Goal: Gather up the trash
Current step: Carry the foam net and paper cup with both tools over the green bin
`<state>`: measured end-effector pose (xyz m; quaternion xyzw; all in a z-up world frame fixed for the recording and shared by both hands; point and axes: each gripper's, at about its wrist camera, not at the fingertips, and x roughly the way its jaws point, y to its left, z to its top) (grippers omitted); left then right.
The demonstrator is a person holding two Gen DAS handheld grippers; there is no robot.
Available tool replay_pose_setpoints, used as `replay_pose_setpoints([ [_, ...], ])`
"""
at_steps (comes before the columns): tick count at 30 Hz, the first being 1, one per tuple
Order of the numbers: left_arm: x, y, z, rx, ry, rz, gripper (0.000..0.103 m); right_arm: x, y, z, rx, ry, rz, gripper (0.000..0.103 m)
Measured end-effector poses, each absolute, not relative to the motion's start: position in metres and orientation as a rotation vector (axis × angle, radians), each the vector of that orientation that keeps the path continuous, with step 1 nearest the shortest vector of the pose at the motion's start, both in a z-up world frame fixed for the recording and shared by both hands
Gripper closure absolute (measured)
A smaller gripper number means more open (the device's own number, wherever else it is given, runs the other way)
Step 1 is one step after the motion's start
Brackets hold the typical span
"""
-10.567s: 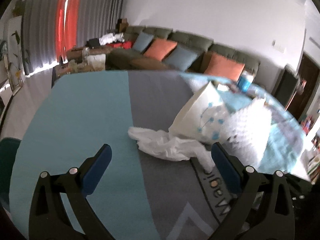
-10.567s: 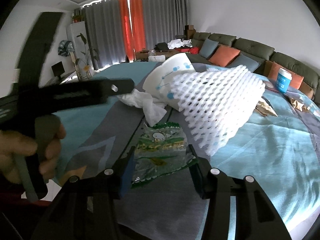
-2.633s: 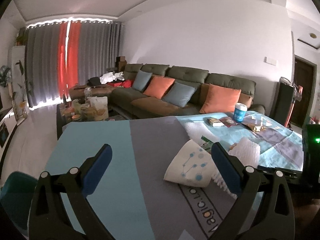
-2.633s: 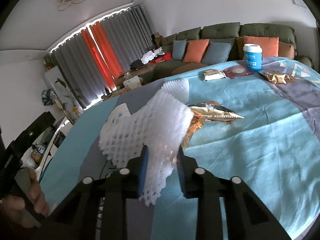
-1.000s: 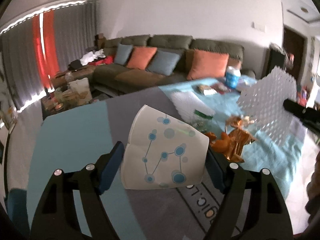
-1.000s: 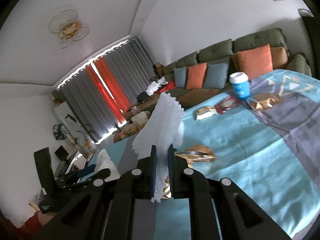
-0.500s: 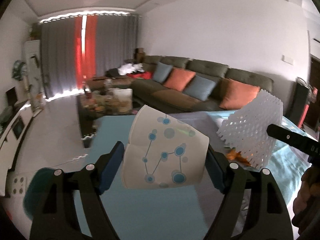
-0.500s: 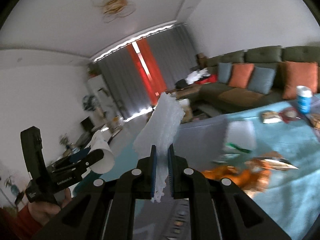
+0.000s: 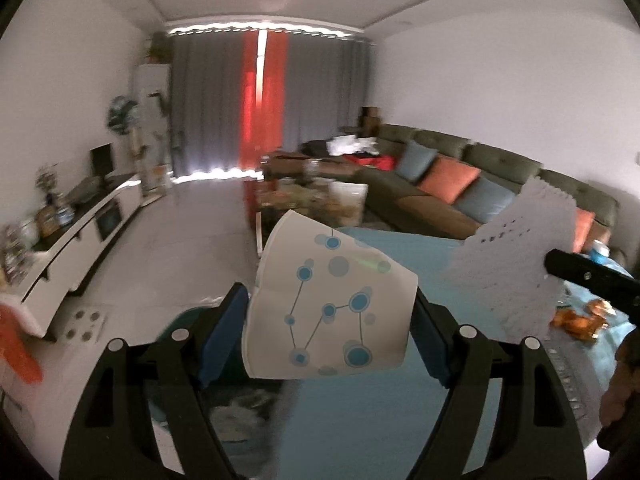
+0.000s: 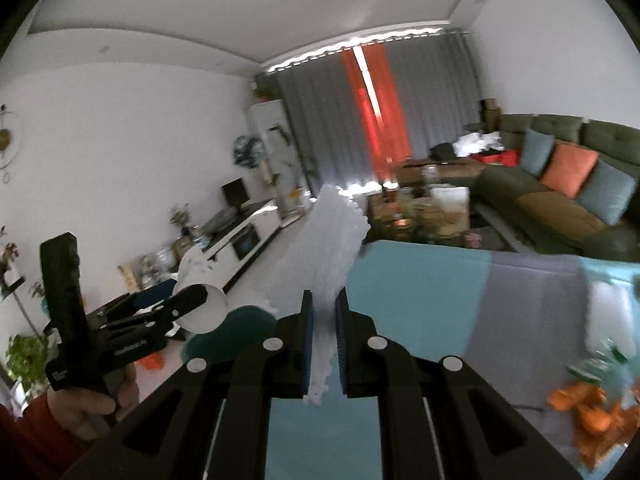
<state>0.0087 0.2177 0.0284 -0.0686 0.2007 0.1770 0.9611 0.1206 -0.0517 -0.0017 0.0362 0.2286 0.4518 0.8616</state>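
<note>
My left gripper (image 9: 330,332) is shut on a white paper cup (image 9: 332,300) with blue dots, held on its side between the blue pads. In the right wrist view that left gripper (image 10: 192,304) and its cup (image 10: 200,280) hang at the left, over the floor beyond the table edge. The right gripper (image 10: 323,320) is shut on a white foam net (image 10: 332,252) that stands up from its pads. The left wrist view catches the foam net (image 9: 516,264) at the right. A dark teal round bin (image 10: 236,328) sits low beside the table, below both grippers.
The table under its teal and grey cloth (image 10: 420,280) fills the lower right. Orange wrappers (image 10: 592,404) lie on it at the right. Past it are a cluttered coffee table (image 9: 312,196), a green sofa (image 10: 560,184) and a white low cabinet (image 9: 80,240). A hand (image 10: 84,404) grips the left tool.
Both grippers have swung left, away from the trash on the table and toward its left edge, carrying the cup and the foam net. The teal bin has come into view below. Both grips are unchanged.
</note>
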Motion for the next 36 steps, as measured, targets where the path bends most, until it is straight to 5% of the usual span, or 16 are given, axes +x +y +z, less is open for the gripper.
replay_pose_setpoints([
  [18,-0.061,0.313,0.015,-0.213,0.449,0.554,0.026,0.122,0.097,-0.014,-0.110,0.622,1.141,0.094],
  [36,0.002,0.350,-0.068,-0.345,0.598,0.540,0.026,0.134,0.218,-0.075,-0.381,0.868,1.133,0.093],
])
